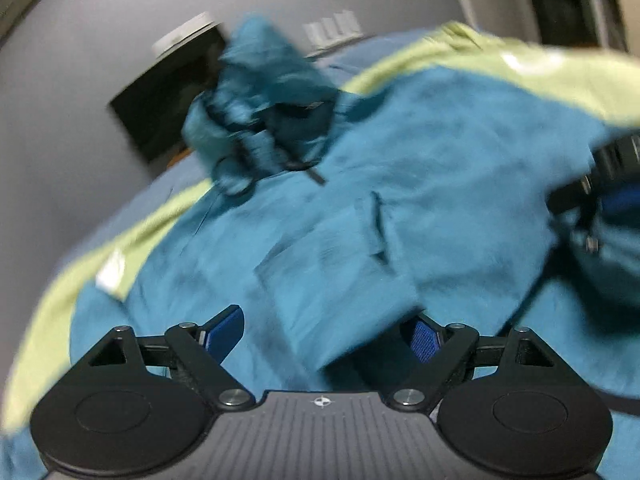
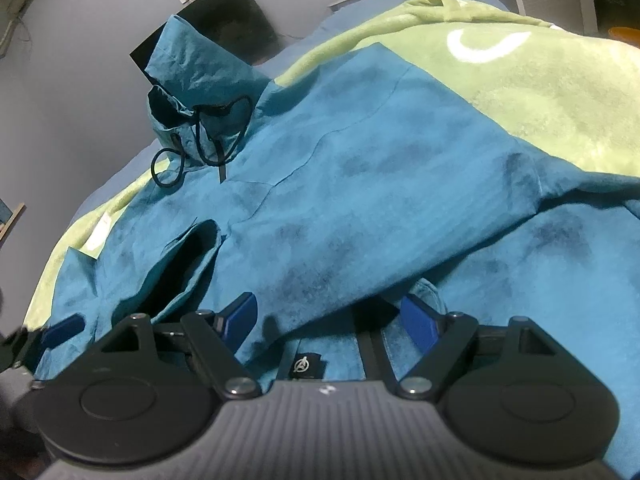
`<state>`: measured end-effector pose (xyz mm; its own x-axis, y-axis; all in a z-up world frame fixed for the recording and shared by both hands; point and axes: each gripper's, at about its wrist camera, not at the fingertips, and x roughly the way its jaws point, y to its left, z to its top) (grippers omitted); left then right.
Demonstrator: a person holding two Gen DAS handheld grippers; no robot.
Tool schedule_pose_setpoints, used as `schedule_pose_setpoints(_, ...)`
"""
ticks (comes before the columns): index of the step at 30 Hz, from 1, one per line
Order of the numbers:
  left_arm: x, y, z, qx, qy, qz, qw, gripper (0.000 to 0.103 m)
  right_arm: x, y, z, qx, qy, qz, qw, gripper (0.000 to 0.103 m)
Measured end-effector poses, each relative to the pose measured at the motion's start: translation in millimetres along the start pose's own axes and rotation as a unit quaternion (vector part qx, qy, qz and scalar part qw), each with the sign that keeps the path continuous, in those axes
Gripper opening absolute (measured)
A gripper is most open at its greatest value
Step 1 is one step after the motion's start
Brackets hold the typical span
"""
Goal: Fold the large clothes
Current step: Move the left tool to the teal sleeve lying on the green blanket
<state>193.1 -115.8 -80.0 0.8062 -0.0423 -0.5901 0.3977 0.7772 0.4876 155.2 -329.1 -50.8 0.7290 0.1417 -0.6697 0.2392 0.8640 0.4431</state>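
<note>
On the bed's green blanket (image 2: 540, 92) the teal hooded jacket (image 2: 360, 184) lies spread with a sleeve folded across, and the left gripper (image 1: 320, 334) and right gripper (image 2: 330, 318) both hover wide apart, gripping nothing, seemingly ready for the next fold.

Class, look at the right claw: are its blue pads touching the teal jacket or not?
Cannot tell. In the right wrist view the right claw stands open, the teal jacket lying between its pads, but neither contact nor gap shows plainly.
</note>
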Motion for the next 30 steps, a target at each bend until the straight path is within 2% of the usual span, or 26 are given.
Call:
schedule_pose_setpoints(3,7,-24,4,0.054,-0.011,0.010,0.9984,0.080,2,0,-1,-0.001,0.003,-0.001,1.000,0.079)
schedule_pose_setpoints(4,9,-29,4,0.070,-0.012,0.020,0.9973,0.063,2,0,-1,-0.001,0.004,-0.001,1.000,0.079)
schedule_pose_setpoints(5,12,-31,5,0.082,-0.011,0.033,0.9960,0.031,2,0,-1,-0.001,0.005,-0.001,1.000,0.079)
schedule_pose_setpoints(6,16,-29,6,0.080,-0.003,0.035,0.9961,0.016,3,0,0,0.000,0.005,-0.001,1.000,0.079)
schedule_pose_setpoints(7,19,-23,7,0.061,0.007,0.033,0.9976,0.011,3,-1,0,0.000,0.006,0.000,1.000,0.079)
schedule_pose_setpoints(9,18,0,9,-0.007,0.003,0.039,0.9992,0.010,3,-1,0,0.001,0.006,0.000,1.000,0.079)
schedule_pose_setpoints(10,16,13,8,-0.046,0.002,0.046,0.9979,0.010,3,-1,0,0.001,0.006,0.000,1.000,0.079)
schedule_pose_setpoints(12,11,44,3,-0.138,0.004,0.053,0.9890,0.010,4,-1,0,0.000,0.006,0.000,1.000,0.079)
schedule_pose_setpoints(15,8,96,-19,-0.285,0.027,0.049,0.9569,0.018,4,-1,0,-0.002,0.008,0.000,1.000,0.079)
schedule_pose_setpoints(16,9,108,-28,-0.315,0.037,0.046,0.9472,0.031,4,-1,0,-0.003,0.008,0.000,1.000,0.079)
schedule_pose_setpoints(17,8,119,-37,-0.341,0.046,0.049,0.9376,0.051,4,-1,0,-0.004,0.008,-0.001,1.000,0.079)
schedule_pose_setpoints(18,4,127,-46,-0.355,0.054,0.060,0.9312,0.063,4,-1,-1,-0.004,0.008,-0.001,1.000,0.079)
schedule_pose_setpoints(19,1,134,-53,-0.364,0.061,0.074,0.9265,0.083,4,-1,-1,-0.004,0.008,-0.001,1.000,0.079)
schedule_pose_setpoints(20,-2,140,-59,-0.368,0.063,0.083,0.9240,0.092,4,-1,-1,-0.004,0.008,-0.001,1.000,0.079)
schedule_pose_setpoints(23,-17,161,-80,-0.379,0.056,0.076,0.9205,0.092,4,-1,-1,-0.006,0.008,-0.001,1.000,0.079)
schedule_pose_setpoints(26,-38,182,-101,-0.389,0.057,0.084,0.9157,0.092,4,0,-1,-0.011,0.009,0.000,1.000,0.079)
schedule_pose_setpoints(30,-61,218,-134,-0.421,0.064,0.106,0.8983,0.092,5,3,-3,-0.019,0.012,-0.004,1.000,0.079)
